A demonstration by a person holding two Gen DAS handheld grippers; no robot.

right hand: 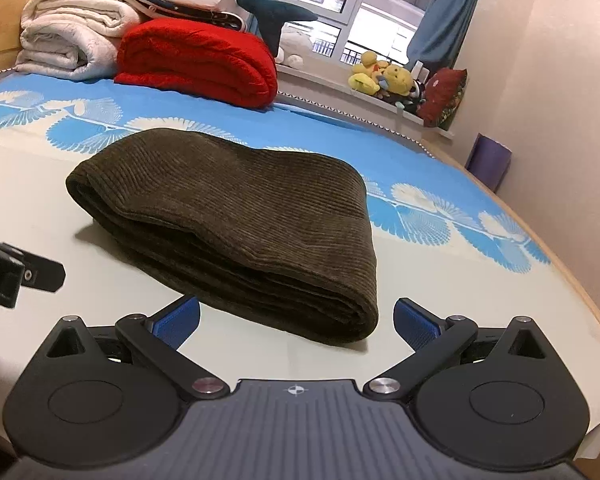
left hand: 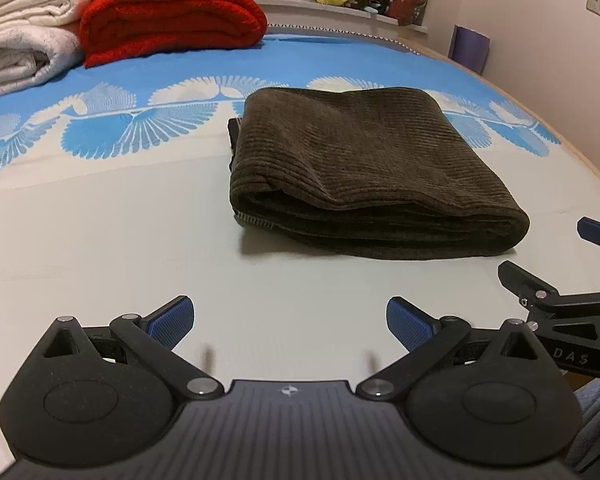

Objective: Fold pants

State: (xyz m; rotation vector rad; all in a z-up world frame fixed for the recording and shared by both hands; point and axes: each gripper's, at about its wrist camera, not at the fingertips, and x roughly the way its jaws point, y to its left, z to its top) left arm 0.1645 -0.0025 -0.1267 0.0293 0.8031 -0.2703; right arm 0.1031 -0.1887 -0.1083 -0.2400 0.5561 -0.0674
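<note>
We see a bed (right hand: 480,320) under a cream and blue sheet, folded blankets (right hand: 196,60) at eleven o'clock, a window (right hand: 364,8) with blue curtains (right hand: 444,12) at one (plush toys (right hand: 384,76) on its sill), pale pink walls (right hand: 560,60).

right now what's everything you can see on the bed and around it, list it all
pants: one, dark brown corduroy, folded, mid-bed
bed sheet: one, cream with blue fan pattern, under the pants
red blanket: one, folded, far side of bed
white blankets: a stack, beside the red one
plush toys: several, mostly yellow, on the window ledge
red cushion: one, beside the toys
curtains: blue, at the window
left gripper: black, blue pads, open, empty
right gripper: same, open, by the pants' near corner, not gripping
</note>
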